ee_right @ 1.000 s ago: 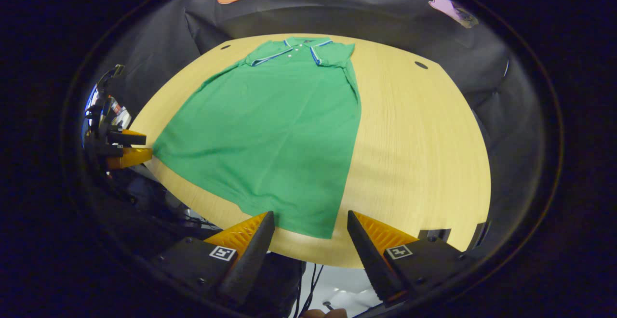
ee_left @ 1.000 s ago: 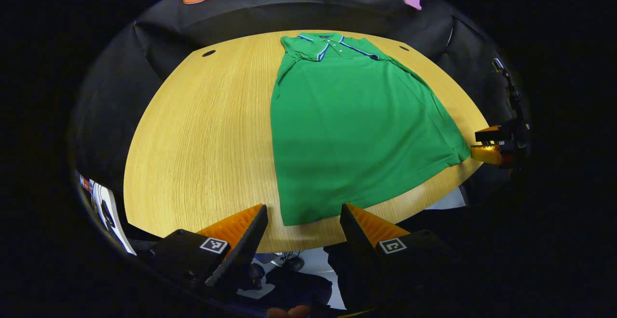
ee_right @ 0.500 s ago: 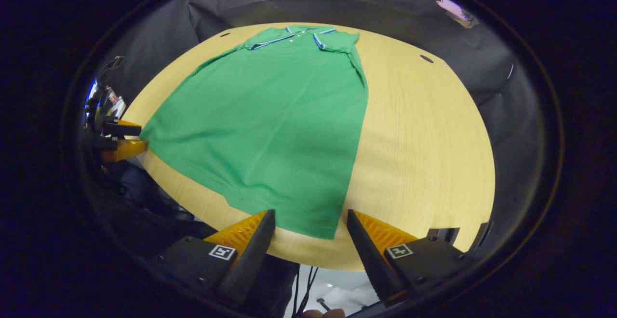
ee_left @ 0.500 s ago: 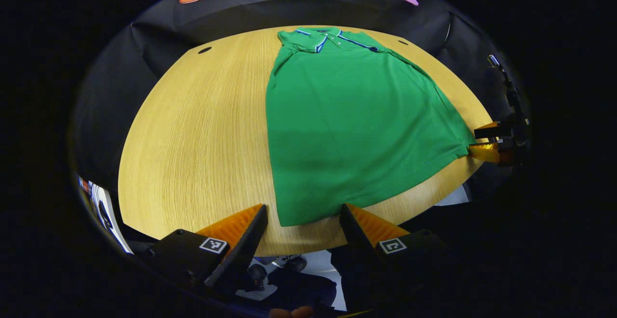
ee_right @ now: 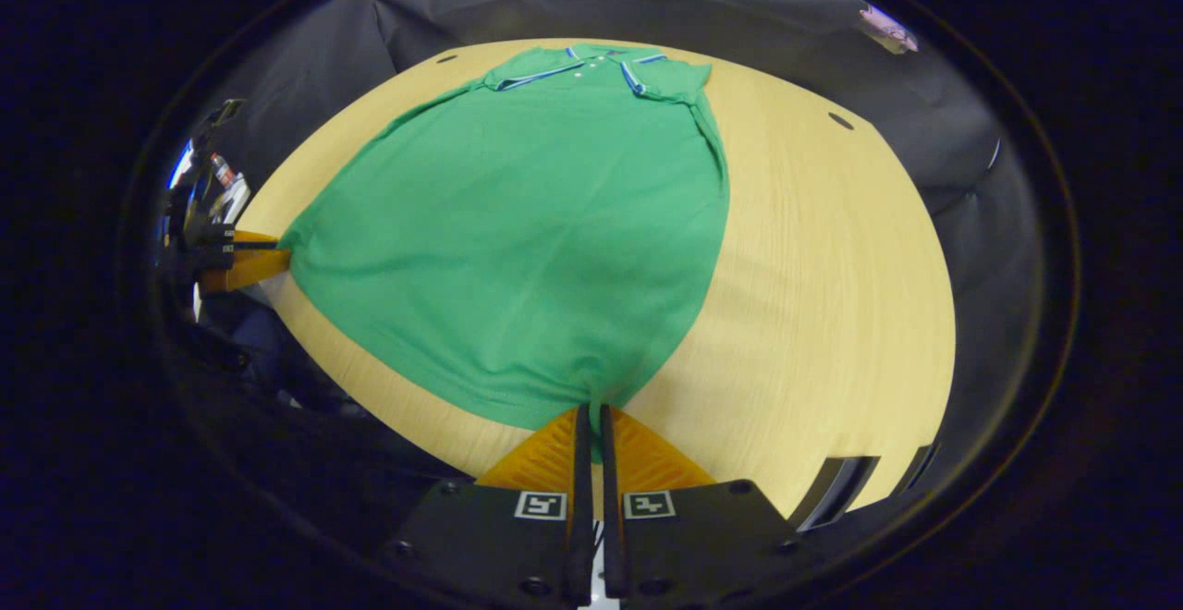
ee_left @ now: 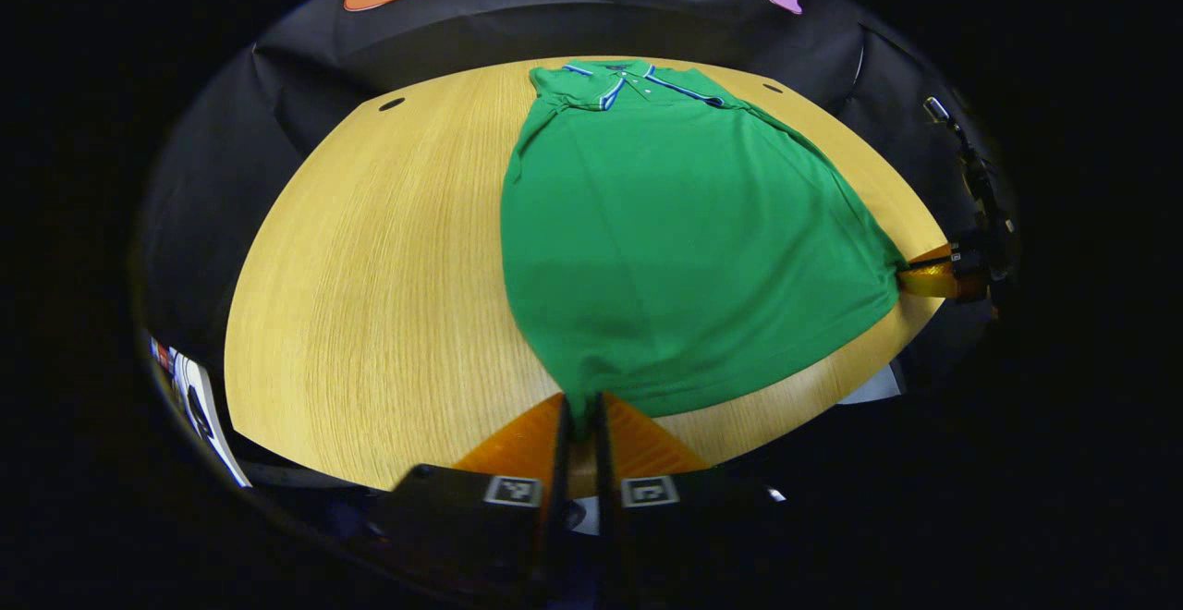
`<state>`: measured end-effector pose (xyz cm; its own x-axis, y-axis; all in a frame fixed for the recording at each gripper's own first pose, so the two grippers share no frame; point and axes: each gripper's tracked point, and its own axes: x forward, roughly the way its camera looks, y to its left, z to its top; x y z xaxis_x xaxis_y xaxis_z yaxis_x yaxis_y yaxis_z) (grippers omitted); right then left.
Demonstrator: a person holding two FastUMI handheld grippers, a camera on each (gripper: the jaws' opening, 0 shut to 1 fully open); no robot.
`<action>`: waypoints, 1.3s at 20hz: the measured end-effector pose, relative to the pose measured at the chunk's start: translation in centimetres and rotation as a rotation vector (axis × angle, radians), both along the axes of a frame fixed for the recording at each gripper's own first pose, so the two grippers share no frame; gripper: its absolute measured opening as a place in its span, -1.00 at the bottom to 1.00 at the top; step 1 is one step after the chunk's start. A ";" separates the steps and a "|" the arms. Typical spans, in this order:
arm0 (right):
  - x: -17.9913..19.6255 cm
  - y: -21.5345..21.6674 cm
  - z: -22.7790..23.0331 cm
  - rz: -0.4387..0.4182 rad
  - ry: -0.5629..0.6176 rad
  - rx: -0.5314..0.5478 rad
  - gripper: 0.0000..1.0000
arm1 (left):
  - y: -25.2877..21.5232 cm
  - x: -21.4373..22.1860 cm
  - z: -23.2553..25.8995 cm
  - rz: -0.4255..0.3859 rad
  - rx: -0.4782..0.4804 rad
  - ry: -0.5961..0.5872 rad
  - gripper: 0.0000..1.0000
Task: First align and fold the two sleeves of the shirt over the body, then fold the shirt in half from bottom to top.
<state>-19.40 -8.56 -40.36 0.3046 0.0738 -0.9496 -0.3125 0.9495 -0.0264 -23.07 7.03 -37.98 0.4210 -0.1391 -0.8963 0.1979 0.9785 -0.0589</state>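
Left gripper view: table point(ee_left: 370, 250) on the left, green shirt point(ee_left: 684, 231) flat on it right of centre, collar point(ee_left: 628, 83) at the far edge, sleeves folded in. Left gripper point(ee_left: 579, 407) fingers pressed together, pinching the near-left hem corner. At the far right the right gripper point(ee_left: 910, 275) is clamped on the other hem corner.

Right gripper view: left gripper point(ee_right: 277, 259) at far left on its corner; right gripper point(ee_right: 593, 411) pinching the near corner; bare table point(ee_right: 832, 268) to the right.
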 end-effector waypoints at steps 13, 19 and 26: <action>2.6 -0.3 3.1 -0.145 -0.033 0.154 -0.99 | -1.5 2.2 3.7 0.047 -0.168 -0.045 -0.94; 6.5 -0.5 6.7 -0.192 -0.120 0.204 -0.99 | -1.9 6.2 7.0 0.026 -0.219 -0.139 -0.94; 12.3 -0.1 11.0 -0.157 -0.234 0.220 -0.94 | -1.9 12.5 10.7 -0.002 -0.242 -0.269 -0.93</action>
<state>-7.07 -8.67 -29.39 0.5355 0.2038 -0.8196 -0.1718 0.9764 0.1305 -10.57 5.09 -27.27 0.6372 -0.3347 -0.6942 0.2397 0.9422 -0.2342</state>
